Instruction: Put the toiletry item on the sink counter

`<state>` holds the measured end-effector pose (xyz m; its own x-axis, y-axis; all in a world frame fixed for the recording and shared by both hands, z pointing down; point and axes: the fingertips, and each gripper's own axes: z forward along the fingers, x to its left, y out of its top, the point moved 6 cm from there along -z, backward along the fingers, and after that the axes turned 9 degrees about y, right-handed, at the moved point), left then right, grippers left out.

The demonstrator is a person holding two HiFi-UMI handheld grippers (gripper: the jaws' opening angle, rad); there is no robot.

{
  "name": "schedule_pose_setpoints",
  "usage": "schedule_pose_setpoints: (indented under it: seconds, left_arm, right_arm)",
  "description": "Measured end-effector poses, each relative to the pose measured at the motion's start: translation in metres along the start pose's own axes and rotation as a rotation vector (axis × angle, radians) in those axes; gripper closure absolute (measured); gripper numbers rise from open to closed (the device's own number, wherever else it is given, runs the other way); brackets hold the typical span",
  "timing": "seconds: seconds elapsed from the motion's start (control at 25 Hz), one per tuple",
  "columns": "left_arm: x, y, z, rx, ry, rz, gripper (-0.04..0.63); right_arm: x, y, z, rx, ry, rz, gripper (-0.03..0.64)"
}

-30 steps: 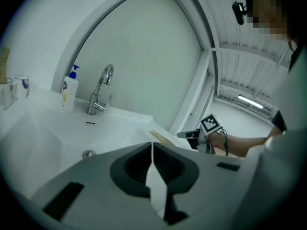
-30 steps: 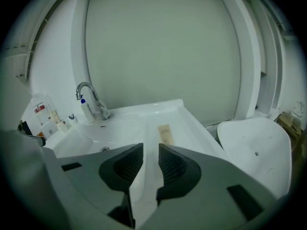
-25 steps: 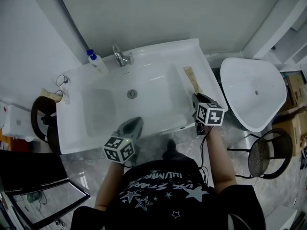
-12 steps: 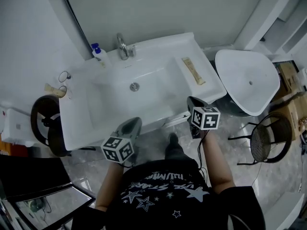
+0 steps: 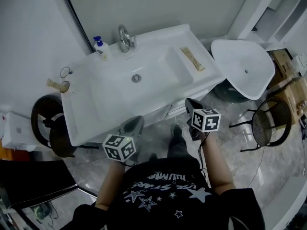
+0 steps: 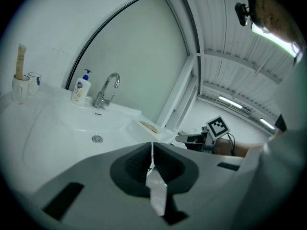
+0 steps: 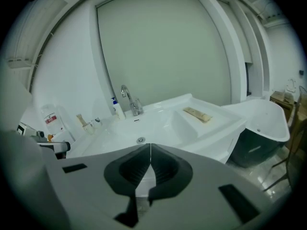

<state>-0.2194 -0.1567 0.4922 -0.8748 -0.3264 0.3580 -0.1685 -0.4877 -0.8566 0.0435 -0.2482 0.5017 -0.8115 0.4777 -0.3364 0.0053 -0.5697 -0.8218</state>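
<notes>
Pulled my right claw [image 7: 150,147] back off the surface [image 5: 84,123] since a second ago. It was over the right ledge then; now it hangs over the floor in front of the cabinet, clear of the front edge. Left claw [image 6: 152,145] has barely shifted and is also over the floor, just off the front edge. The whole sink sits further up my head view than before.

Big to small:
- White surface with the bowl sunk in the middle and the drain [image 5: 136,78] at the bowl's centre.
- Separate white basin [image 5: 242,66] on a dark base, just beside the right end of the surface.
- Dark wire chair [image 5: 268,128] on the floor, in front of that basin.
- Both claws have their jaws pressed together with nothing between them, and neither touches anything.
- Tap [image 5: 124,36] at the back rim, behind the bowl.
- Soap pump bottle [image 5: 100,47] upright, just left of the tap.
- Cup [image 5: 64,86] at the left end with a tan stick-like thing standing in it, and a clear glass [image 5: 65,72] just beside it.
- Tan tube [image 5: 192,59] lying flat on the right ledge of the surface, beside the bowl and well apart from both claws.
</notes>
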Motion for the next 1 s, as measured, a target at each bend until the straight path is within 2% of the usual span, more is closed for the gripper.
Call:
schedule_pose_setpoints:
  seconds: [0.28,0.6,1.0]
  left_arm:
    - [0.009,-0.01,-0.023,0.025,-0.039,0.014,0.571]
    - [0.009,-0.007,-0.022,0.024,-0.054,0.023,0.571]
    - [-0.019,-0.012,-0.011,0.043,-0.066,0.067,0.571]
  right_arm:
    - [0.027,-0.03,-0.022,0.021,-0.034,0.028,0.601]
    - [0.026,-0.043,-0.036,0.044,-0.057,0.043,0.601]
    - [0.022,-0.067,-0.04,0.06,0.006,0.087,0.601]
